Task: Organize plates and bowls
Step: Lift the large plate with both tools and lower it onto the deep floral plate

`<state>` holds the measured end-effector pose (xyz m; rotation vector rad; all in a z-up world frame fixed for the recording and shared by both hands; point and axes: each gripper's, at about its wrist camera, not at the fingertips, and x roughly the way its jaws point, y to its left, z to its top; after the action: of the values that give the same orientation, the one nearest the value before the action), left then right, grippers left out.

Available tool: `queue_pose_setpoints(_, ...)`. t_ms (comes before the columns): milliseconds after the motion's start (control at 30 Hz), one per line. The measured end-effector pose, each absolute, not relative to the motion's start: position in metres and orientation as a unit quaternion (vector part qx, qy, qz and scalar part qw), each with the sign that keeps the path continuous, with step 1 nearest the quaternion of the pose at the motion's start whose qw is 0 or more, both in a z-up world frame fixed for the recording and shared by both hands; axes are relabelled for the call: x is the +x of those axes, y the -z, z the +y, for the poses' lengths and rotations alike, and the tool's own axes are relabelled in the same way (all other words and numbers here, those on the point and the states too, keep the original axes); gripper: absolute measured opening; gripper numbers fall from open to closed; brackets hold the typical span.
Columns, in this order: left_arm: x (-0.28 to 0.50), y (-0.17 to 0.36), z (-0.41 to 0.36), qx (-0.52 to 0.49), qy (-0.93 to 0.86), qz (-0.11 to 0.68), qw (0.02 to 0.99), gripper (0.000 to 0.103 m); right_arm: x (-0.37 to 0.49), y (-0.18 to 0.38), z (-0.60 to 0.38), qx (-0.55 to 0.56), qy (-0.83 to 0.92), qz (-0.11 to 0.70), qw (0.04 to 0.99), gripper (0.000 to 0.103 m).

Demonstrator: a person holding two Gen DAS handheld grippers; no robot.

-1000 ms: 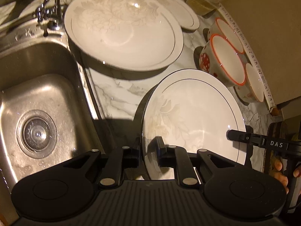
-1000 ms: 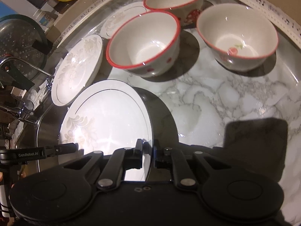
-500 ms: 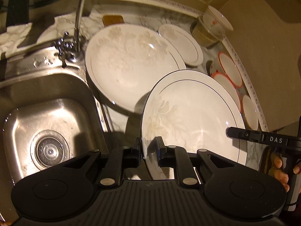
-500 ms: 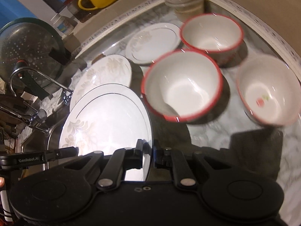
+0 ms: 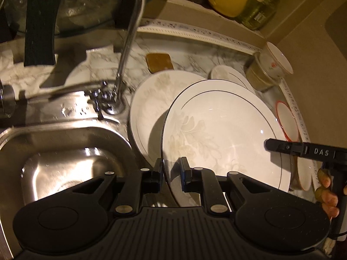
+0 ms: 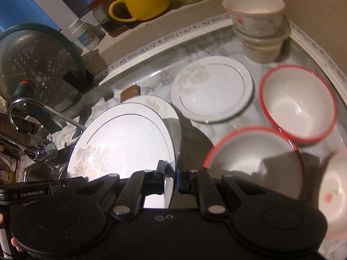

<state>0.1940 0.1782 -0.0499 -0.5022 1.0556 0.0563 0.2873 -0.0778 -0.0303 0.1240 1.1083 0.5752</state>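
Both grippers hold one large white plate with a dark rim line, also in the right wrist view. My left gripper is shut on its near left rim; my right gripper is shut on the opposite rim. The plate hangs lifted and tilted over a second large floral plate lying on the marble counter beside the sink. A smaller plate lies further back. Two red-rimmed bowls and a small flowered bowl stand to the right.
A steel sink with a tap is on the left. A glass pot lid leans behind it. A sponge, stacked small bowls and a yellow mug sit at the back.
Both grippers have carried the held plate up and back toward the tap, so it now overlaps the large plate on the counter. The bowls have slid toward the near right in view.
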Motion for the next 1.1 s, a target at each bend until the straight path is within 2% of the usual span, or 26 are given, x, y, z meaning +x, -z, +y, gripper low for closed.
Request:
queue_pose_setpoints(433, 0.224, 0.069, 0.203, -0.234, -0.055, 0.501, 0.832, 0.014, 0.335, 0.051, -0.045, 0.048, -0.288, 0.525, 0.799, 0.011)
queue_pose_setpoints(1100, 0.233, 0.081, 0.203, -0.227, -0.047, 0.500, 0.835, 0.014, 0.355, 0.068, -0.049, 0.066, -0.306, 0.531, 0.787, 0.009)
